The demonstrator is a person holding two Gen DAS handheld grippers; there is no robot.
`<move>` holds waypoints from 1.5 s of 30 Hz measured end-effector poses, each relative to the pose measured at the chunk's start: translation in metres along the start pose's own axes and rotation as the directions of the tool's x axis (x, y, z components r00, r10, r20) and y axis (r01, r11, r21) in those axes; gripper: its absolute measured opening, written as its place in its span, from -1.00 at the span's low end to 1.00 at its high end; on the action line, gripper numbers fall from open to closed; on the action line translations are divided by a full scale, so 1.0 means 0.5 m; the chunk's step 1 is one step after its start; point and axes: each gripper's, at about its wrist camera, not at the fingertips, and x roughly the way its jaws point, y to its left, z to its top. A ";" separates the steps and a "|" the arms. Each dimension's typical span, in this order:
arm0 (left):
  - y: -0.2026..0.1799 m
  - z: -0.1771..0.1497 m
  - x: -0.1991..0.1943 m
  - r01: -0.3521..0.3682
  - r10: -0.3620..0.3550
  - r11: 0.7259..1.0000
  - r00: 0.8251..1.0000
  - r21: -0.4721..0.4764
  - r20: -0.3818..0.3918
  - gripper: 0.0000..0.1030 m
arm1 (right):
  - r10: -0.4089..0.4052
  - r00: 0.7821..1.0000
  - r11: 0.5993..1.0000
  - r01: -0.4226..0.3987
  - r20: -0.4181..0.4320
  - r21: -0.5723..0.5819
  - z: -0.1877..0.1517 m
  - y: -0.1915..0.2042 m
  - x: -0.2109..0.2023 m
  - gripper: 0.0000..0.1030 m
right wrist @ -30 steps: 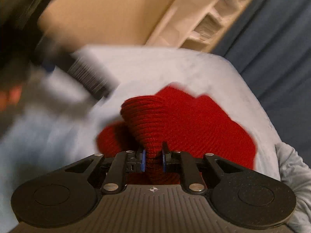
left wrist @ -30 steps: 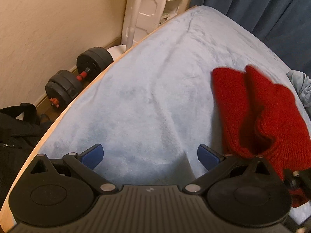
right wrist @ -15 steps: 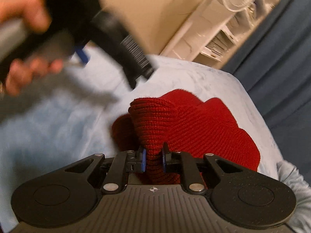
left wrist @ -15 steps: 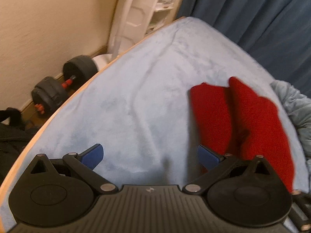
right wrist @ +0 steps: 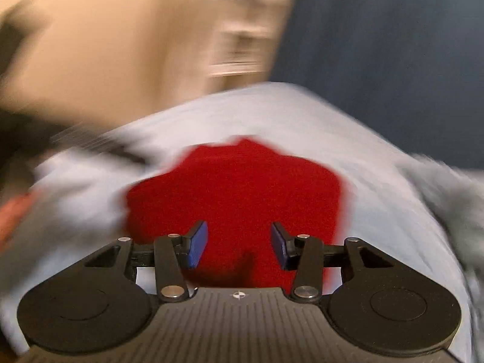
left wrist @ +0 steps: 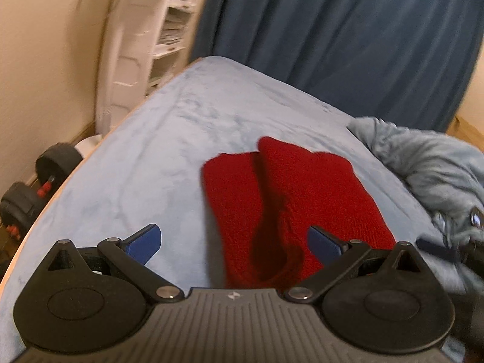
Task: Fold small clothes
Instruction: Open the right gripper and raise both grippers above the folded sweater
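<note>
Your red knitted garment (left wrist: 290,199) lay flat on the pale blue fleece blanket (left wrist: 157,163) that covered the table, toward its right half. From your left wrist camera it showed as two long lobes side by side, the left one lying lower and the right one overlapping its inner edge, with a dark shadowed fold running down between them. The far ends were rounded, and the right lobe reached a little farther away than the left. The knit looked thick and fuzzy, an even deep red all over.

Your left gripper (left wrist: 234,242) hung above the near end of the garment with its blue-padded jaws spread wide, holding nothing. The right pad sat over the red knit and the left pad over bare blanket.

Your right gripper (right wrist: 239,245) also had its jaws apart and empty, with the red garment (right wrist: 239,190) straight ahead between the pads. That view was heavily blurred, so the knit's texture could not be made out there.

A crumpled grey-blue fleece cloth (left wrist: 429,166) lay just right of the garment, near the blanket's right edge.
</note>
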 end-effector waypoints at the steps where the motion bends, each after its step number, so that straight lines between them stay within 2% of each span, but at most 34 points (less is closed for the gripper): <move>1: -0.008 -0.005 0.001 0.004 -0.004 1.000 1.000 0.022 -0.003 0.99 | -0.048 0.999 0.996 0.049 -0.018 0.069 -0.002 -0.022 0.013 -0.06; 2: -0.013 -0.010 0.002 0.004 -0.003 0.999 1.000 0.043 -0.006 0.99 | -0.055 0.997 0.992 0.060 -0.047 0.109 -0.005 -0.036 0.027 -0.08; 3: -0.019 -0.016 0.006 -0.008 0.009 0.998 1.000 0.070 -0.017 0.99 | -0.028 0.996 0.989 0.041 -0.090 0.142 -0.013 -0.044 0.047 -0.13; 4: -0.025 -0.025 0.018 -0.046 0.051 0.994 0.998 0.104 -0.045 0.99 | 0.007 0.990 0.988 0.015 -0.140 0.155 -0.026 -0.042 0.066 -0.15; 6: -0.021 -0.048 0.056 -0.132 0.155 0.978 0.978 0.159 -0.141 1.00 | 0.028 0.984 0.995 -0.011 -0.177 0.099 -0.060 -0.017 0.085 -0.15; 8: 0.004 -0.056 0.080 -0.120 0.134 0.990 0.964 0.075 -0.230 1.00 | 0.013 0.988 1.000 -0.011 -0.155 0.013 -0.085 0.010 0.087 -0.15; 9: 0.019 -0.054 0.080 -0.103 0.105 0.994 0.964 0.018 -0.244 1.00 | 0.009 0.989 1.000 -0.009 -0.144 0.000 -0.090 0.016 0.085 -0.15; 11: 0.036 -0.053 0.076 -0.090 0.079 0.995 0.964 -0.030 -0.252 1.00 | 0.015 0.988 1.000 -0.013 -0.151 0.014 -0.081 0.013 0.082 -0.15; 13: 0.042 -0.053 0.065 -0.093 0.074 0.994 0.960 -0.057 -0.269 1.00 | 0.049 0.981 0.999 -0.046 -0.188 0.021 -0.070 -0.001 0.066 -0.14; 16: 0.043 -0.034 0.028 -0.111 0.056 0.982 0.945 -0.154 -0.324 0.99 | 0.081 0.958 0.996 -0.085 -0.275 -0.001 -0.062 -0.018 0.020 -0.12; 17: 0.037 -0.025 0.007 -0.124 0.069 0.980 0.945 -0.156 -0.320 0.99 | 0.084 0.957 0.996 -0.082 -0.278 0.019 -0.059 -0.025 -0.003 -0.10; 20: -0.008 -0.006 -0.084 -0.147 0.122 0.986 0.958 -0.079 -0.261 0.99 | 0.087 0.969 0.987 -0.052 -0.230 0.155 -0.038 -0.065 -0.095 0.26; 22: -0.044 -0.007 -0.138 -0.184 0.172 0.983 0.952 -0.023 -0.255 0.99 | 0.072 0.977 0.974 -0.025 -0.200 0.227 -0.025 -0.085 -0.140 0.39; 24: -0.071 -0.014 -0.184 -0.218 0.208 0.976 0.943 -0.008 -0.261 0.99 | 0.055 0.983 0.967 -0.008 -0.178 0.255 -0.016 -0.091 -0.183 0.40; 28: -0.117 -0.035 -0.261 -0.188 0.180 0.982 0.951 -0.006 -0.250 0.99 | 0.025 0.990 0.960 0.015 -0.139 0.280 -0.024 -0.089 -0.251 0.43; 34: -0.183 -0.064 -0.327 -0.206 0.225 0.971 0.957 0.118 -0.183 0.99 | 0.070 0.991 0.943 -0.028 -0.114 0.331 -0.052 -0.090 -0.312 0.43; 45: -0.214 -0.074 -0.363 -0.197 0.222 0.968 0.962 0.156 -0.162 0.99 | 0.068 0.994 0.934 -0.033 -0.086 0.355 -0.059 -0.109 -0.354 0.44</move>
